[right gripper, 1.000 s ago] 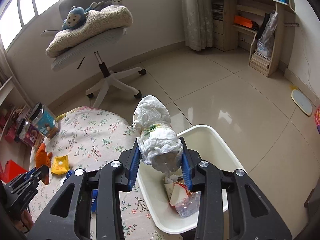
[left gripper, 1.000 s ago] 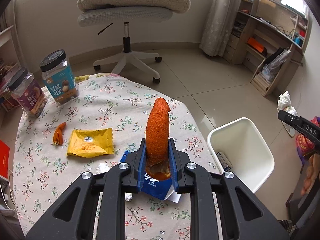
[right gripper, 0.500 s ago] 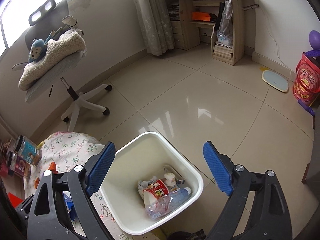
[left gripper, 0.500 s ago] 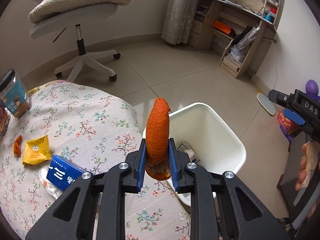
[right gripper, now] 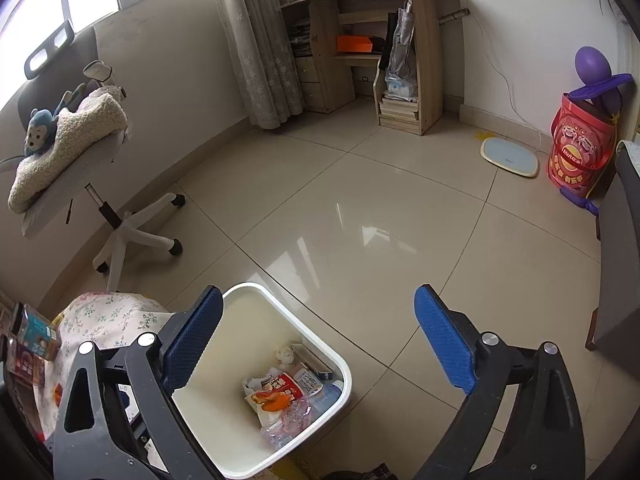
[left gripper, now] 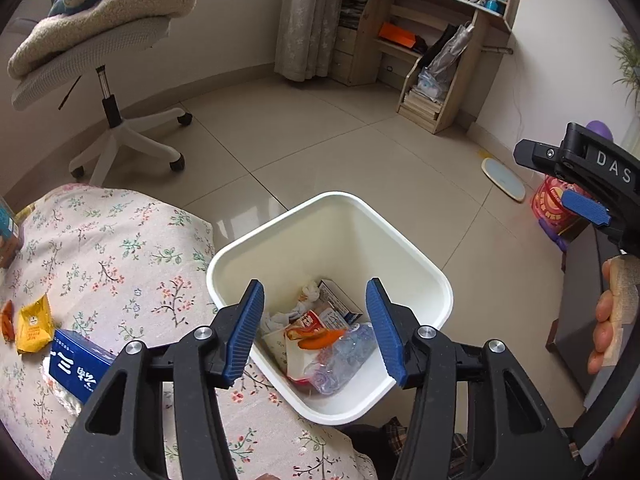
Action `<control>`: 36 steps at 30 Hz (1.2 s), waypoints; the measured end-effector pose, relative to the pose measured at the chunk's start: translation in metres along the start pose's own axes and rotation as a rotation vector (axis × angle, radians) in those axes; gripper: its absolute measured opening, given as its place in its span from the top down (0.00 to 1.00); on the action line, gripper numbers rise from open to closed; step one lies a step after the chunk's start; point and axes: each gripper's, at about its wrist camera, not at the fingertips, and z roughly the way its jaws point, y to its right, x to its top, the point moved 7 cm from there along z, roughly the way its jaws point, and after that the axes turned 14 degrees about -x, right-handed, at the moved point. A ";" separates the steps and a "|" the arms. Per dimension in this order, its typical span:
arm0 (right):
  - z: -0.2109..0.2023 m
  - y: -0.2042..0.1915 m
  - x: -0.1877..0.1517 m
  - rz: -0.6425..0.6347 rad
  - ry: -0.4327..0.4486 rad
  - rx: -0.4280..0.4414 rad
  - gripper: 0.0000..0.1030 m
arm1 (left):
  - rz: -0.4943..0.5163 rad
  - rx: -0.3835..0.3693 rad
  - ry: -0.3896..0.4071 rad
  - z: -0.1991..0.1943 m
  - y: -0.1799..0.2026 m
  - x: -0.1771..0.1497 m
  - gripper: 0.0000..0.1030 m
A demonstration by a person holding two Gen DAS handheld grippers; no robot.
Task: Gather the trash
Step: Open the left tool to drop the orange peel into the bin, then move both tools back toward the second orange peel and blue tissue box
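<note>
A white trash bin stands on the floor beside the flowered table. It holds wrappers, a crushed bottle and an orange peel. My left gripper is open and empty right above the bin. My right gripper is open and empty, above and to the right of the bin; the peel shows inside. On the table lie a blue box, a yellow packet and a small orange peel piece.
An office chair with a blanket and a toy monkey stands behind the table. Snack jars stand at the table's far side. Wooden shelves, a floor scale and a red bucket line the walls.
My left gripper moved over the bin and opened; the orange peel dropped into it. My right gripper, which opened and let go of the white plastic wad earlier, pulled back to the right.
</note>
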 end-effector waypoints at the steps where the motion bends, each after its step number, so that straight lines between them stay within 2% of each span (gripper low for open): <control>1: -0.002 -0.004 -0.001 -0.015 0.010 0.000 0.08 | 0.003 0.016 0.006 -0.003 -0.004 0.000 0.47; 7: -0.021 -0.038 -0.010 -0.140 0.087 -0.017 0.07 | -0.001 0.111 0.039 -0.026 -0.036 -0.005 0.38; 11: -0.031 -0.064 -0.020 -0.230 0.134 -0.029 0.07 | -0.010 0.228 0.076 -0.046 -0.065 -0.010 0.32; 14: -0.038 -0.079 -0.028 -0.274 0.154 -0.024 0.07 | -0.054 0.313 0.105 -0.063 -0.090 -0.014 0.26; 20: -0.047 -0.123 -0.049 -0.370 0.160 -0.003 0.07 | -0.148 0.409 0.153 -0.097 -0.125 -0.025 0.17; 27: -0.052 -0.175 -0.085 -0.494 0.118 0.035 0.07 | -0.210 0.469 0.139 -0.121 -0.158 -0.045 0.16; 36: -0.066 -0.226 -0.114 -0.585 0.111 0.081 0.07 | -0.379 0.488 0.103 -0.147 -0.218 -0.079 0.16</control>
